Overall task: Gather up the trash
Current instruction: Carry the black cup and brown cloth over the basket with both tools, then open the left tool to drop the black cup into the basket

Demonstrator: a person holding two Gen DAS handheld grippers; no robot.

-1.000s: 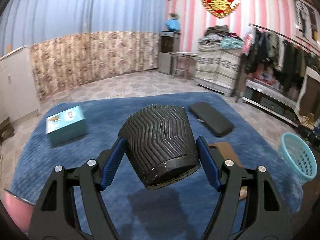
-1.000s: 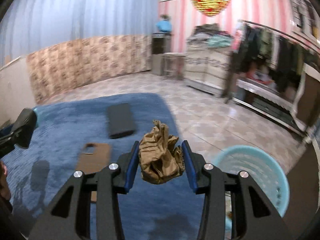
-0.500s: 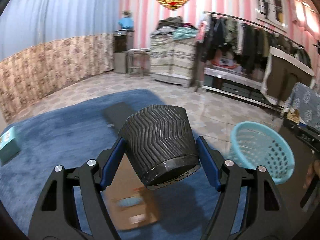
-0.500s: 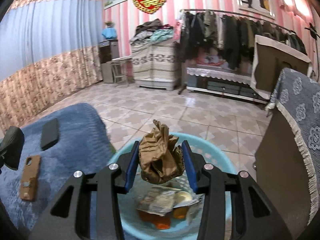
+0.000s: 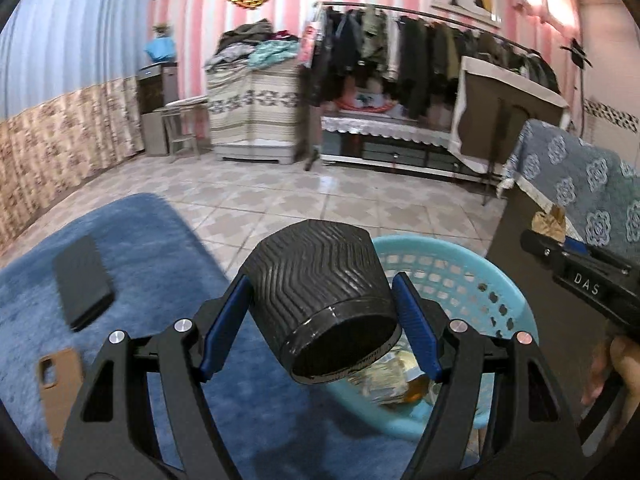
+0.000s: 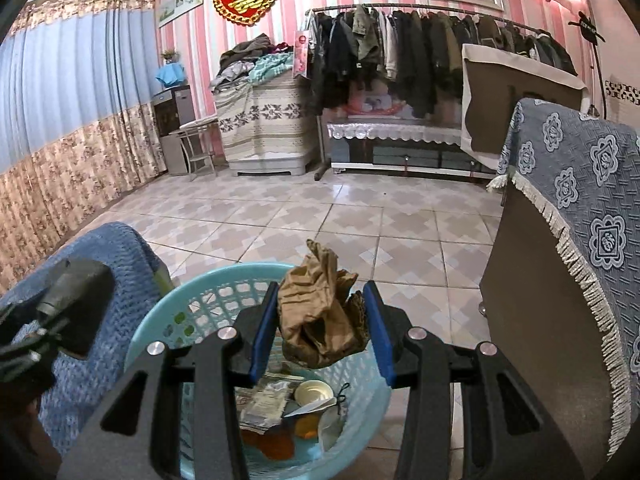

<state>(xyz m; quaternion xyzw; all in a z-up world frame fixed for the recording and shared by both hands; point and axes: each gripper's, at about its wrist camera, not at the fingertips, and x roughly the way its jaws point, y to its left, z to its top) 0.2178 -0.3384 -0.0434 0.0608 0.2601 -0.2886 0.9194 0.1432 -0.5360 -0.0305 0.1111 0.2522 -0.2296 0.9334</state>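
Tiled floor (image 6: 360,216) beyond basket rim (image 6: 224,276)

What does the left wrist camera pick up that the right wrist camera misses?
Only the left wrist view shows the ribbed black paper cup squeezed in the left gripper, plus the flat black case and the brown phone case lying on the blue rug.

Only the right wrist view shows the crumpled brown paper up close, between the fingers of the right gripper, and the wrappers and cup lid inside the basket.

Both show the light-blue plastic basket and the clothes rack.
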